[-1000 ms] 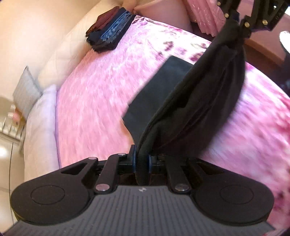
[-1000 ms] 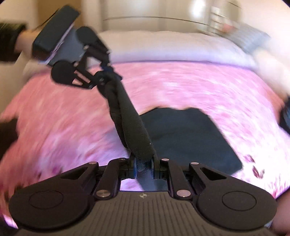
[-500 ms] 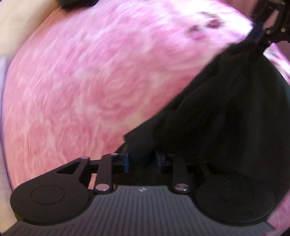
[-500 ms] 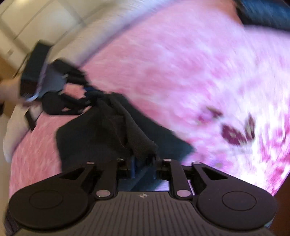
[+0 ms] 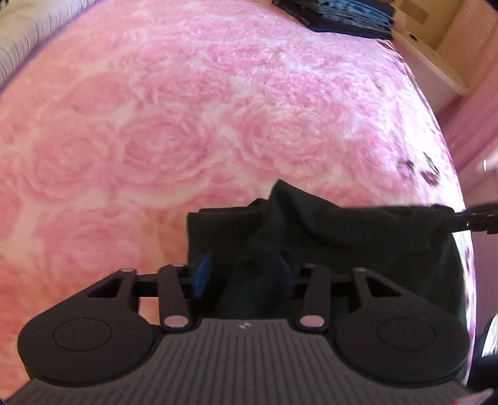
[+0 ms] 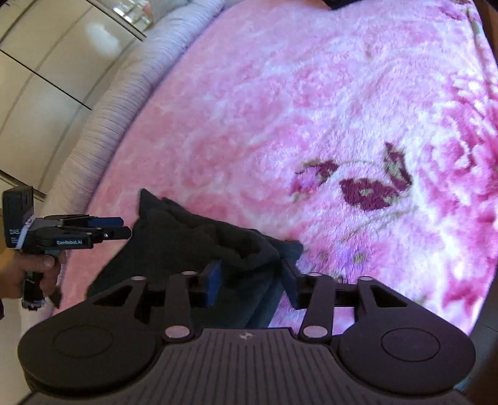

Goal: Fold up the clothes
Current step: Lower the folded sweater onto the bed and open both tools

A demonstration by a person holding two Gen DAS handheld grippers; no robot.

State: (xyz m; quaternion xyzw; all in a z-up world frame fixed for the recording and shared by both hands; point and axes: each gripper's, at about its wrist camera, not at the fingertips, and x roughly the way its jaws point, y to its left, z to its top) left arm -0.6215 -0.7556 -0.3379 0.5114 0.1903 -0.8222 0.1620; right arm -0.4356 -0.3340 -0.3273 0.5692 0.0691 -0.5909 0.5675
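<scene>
Since a second ago we have brought the black garment (image 5: pixel 358 249) down from hanging taut between our grippers to lying bunched on the pink rose-patterned blanket (image 5: pixel 186 124), and both sets of jaws have parted. That blanket covers the bed and fills both views. Along its far edge runs a pale ribbed bolster (image 6: pixel 118 109). A stack of dark folded clothes (image 5: pixel 342 15) sits at the blanket's far edge in the left wrist view. The garment lies in a loose folded heap right in front of us. Our left gripper (image 5: pixel 244 277) stands spread, with cloth lying between its fingers. Our right gripper (image 6: pixel 252 283) is likewise spread around a rumpled ridge of the fabric.
</scene>
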